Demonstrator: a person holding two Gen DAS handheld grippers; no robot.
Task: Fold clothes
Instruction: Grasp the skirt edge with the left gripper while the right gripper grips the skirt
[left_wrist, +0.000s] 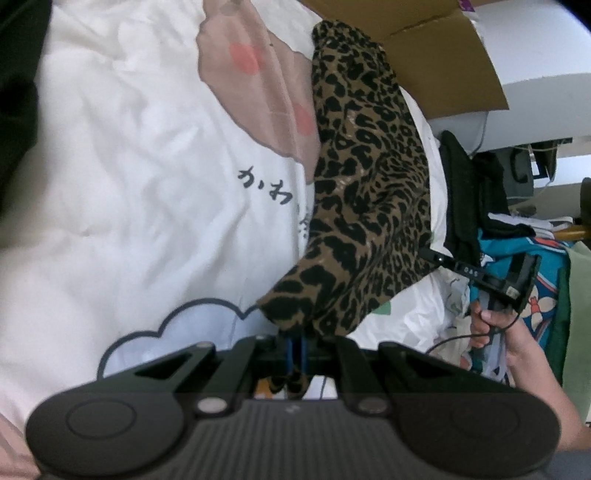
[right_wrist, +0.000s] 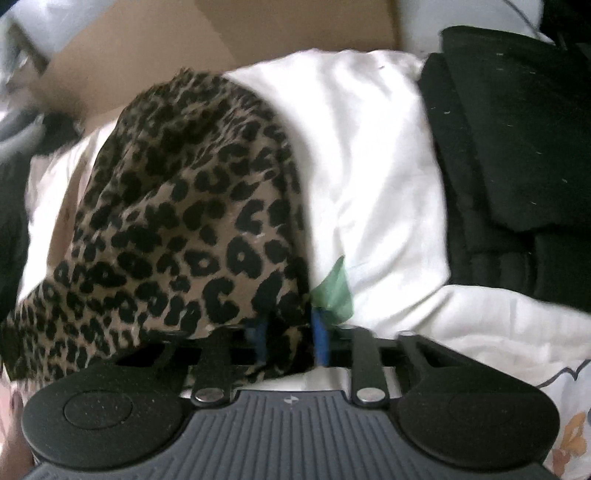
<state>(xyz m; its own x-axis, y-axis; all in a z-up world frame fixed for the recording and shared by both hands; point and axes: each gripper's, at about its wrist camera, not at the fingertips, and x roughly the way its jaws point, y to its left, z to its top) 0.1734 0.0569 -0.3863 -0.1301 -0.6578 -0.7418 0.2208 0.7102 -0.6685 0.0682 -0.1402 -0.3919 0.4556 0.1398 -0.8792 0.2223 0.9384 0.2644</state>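
Left wrist: hand-held gripper (left_wrist: 297, 341) clamps leopard-print garment (left_wrist: 369, 192).

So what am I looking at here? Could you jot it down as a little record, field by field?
garment: leopard-print garment, stretched across the bedding
surface: white printed duvet with a pink cartoon figure and a cloud outline
left gripper: shut on one corner of the leopard-print garment
right gripper: garment edge between its blue pads; whether they press it is unclear
person: a hand holds the right gripper's handle
nearby: cardboard box behind; folded black clothes beside
fold: not yet made
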